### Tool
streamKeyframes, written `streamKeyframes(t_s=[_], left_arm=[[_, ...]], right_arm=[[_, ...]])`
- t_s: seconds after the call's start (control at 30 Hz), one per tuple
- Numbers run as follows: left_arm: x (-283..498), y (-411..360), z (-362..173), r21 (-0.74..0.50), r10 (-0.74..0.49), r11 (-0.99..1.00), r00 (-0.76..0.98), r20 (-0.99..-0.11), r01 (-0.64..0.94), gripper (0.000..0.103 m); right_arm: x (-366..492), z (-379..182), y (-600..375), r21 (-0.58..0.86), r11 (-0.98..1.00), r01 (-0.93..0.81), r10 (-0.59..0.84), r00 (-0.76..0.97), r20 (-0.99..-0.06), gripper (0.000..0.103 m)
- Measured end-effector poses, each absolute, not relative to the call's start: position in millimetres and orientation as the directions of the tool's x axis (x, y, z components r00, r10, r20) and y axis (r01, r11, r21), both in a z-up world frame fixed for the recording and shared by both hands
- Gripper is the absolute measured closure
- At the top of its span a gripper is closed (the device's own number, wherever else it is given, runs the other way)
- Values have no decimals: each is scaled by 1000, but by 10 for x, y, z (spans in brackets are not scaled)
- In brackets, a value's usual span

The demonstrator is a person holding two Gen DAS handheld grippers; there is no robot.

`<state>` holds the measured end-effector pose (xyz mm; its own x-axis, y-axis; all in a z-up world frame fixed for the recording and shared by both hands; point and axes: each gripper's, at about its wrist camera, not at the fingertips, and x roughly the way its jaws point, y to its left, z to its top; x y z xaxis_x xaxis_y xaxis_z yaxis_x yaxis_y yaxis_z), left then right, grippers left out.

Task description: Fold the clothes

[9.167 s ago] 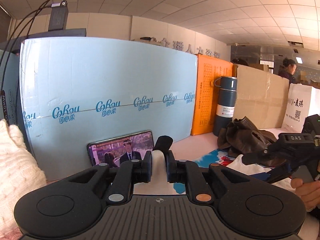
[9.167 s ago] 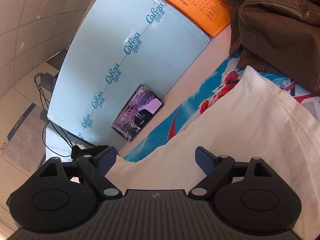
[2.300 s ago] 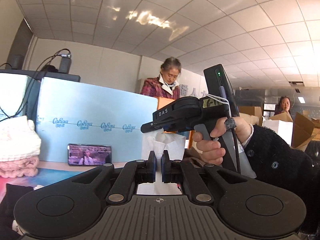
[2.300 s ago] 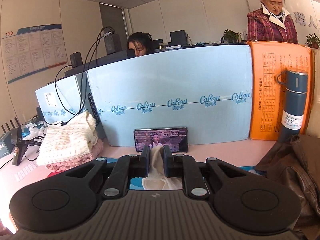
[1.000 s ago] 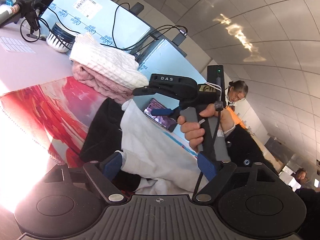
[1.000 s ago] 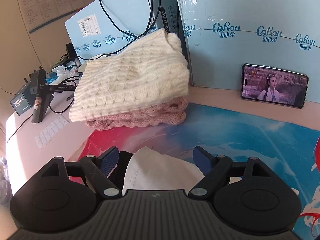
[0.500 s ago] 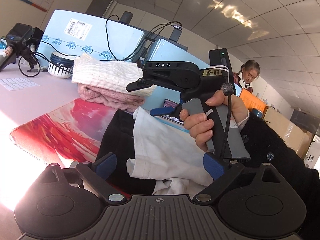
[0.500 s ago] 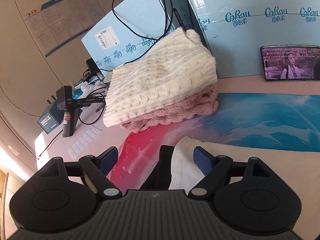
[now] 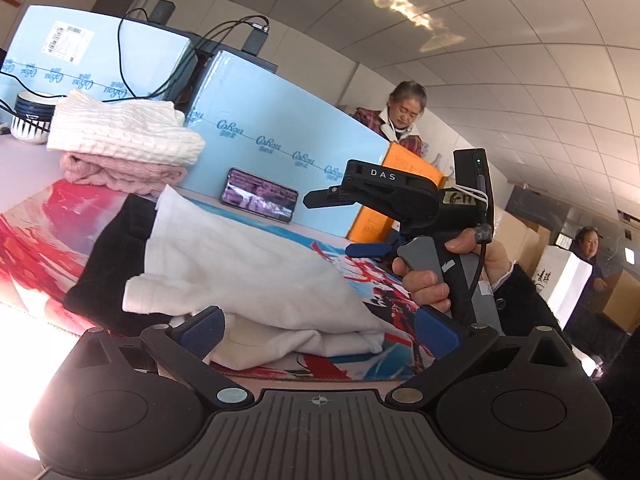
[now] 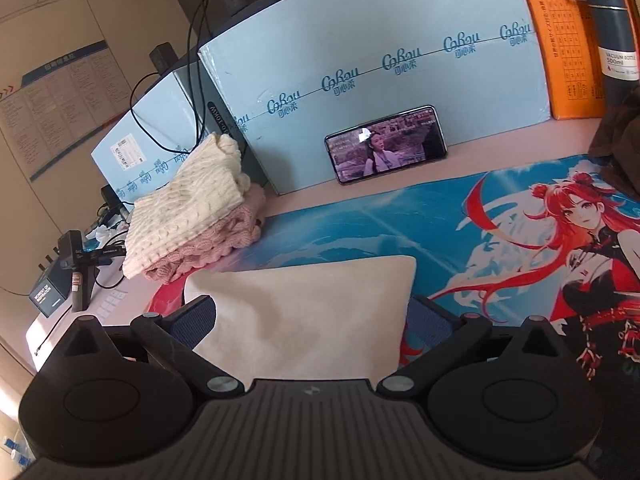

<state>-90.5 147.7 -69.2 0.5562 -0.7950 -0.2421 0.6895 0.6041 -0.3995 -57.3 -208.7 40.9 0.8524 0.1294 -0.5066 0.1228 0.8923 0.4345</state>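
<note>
The folded white garment lies on the printed desk mat, partly over a black garment. At its ten o'clock a cream knit sits on a pink knit. At twelve o'clock a phone leans against the foam board. A vacuum bottle stands at two o'clock.

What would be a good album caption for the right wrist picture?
Right gripper, jaws opening, over a folded white garment on an anime desk mat, beside stacked knit sweaters.

Four folded garments, two hand-held grippers, one phone, one vacuum bottle.
</note>
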Motion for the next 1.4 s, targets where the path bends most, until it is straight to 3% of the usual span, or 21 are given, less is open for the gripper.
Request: streamKeyframes(t_s=[0.1, 0.2, 0.3, 0.43, 0.57, 0.63, 0.7, 0.93, 1.17, 1.3, 1.4], left_arm=[[-968, 1468, -694, -390, -781, 623, 568, -260, 678, 1], [-993, 1577, -637, -371, -745, 660, 632, -213, 653, 1], [-875, 1698, -580, -365, -641, 750, 741, -200, 551, 1], [-520, 1755, -609, -295, -432, 889, 854, -288, 351, 1], [-276, 1763, -690, -180, -318, 946, 876, -362, 269, 1], [-220, 1774, -728, -146, -298, 954, 875, -381, 262, 1], [-198, 1773, -758, -112, -270, 963, 879, -393, 246, 1], [-143, 1766, -863, -39, -220, 974, 876, -429, 225, 1], [-160, 1783, -850, -29, -205, 977, 883, -422, 212, 1], [-341, 1953, -748, -215, -381, 922, 854, -354, 322, 1], [-458, 1990, -723, -316, -515, 851, 786, -343, 420, 1]], right_arm=[[-832, 372, -2205, 460, 878, 131, 136, 853, -503, 0], [-1053, 341, -2209, 466, 880, 87, 186, 841, -507, 0], [-1248, 303, -2130, 457, 889, 25, 240, 825, -511, 0], [-1461, 265, -1935, 388, 919, -68, 279, 808, -519, 0], [-1568, 182, -1758, 282, 953, -113, 254, 805, -536, 0], [-1553, 115, -1723, 254, 962, -96, 226, 801, -554, 5], [-1526, 65, -1676, 217, 972, -86, 198, 795, -573, 25], [-1464, -12, -1675, 115, 993, -36, 97, 805, -585, 57], [-1488, -17, -1748, 57, 998, 3, 32, 802, -597, 47], [-1609, 76, -1844, 147, 987, -60, 133, 817, -561, 27], [-1679, 207, -2017, 273, 958, -84, 212, 849, -484, 17]])
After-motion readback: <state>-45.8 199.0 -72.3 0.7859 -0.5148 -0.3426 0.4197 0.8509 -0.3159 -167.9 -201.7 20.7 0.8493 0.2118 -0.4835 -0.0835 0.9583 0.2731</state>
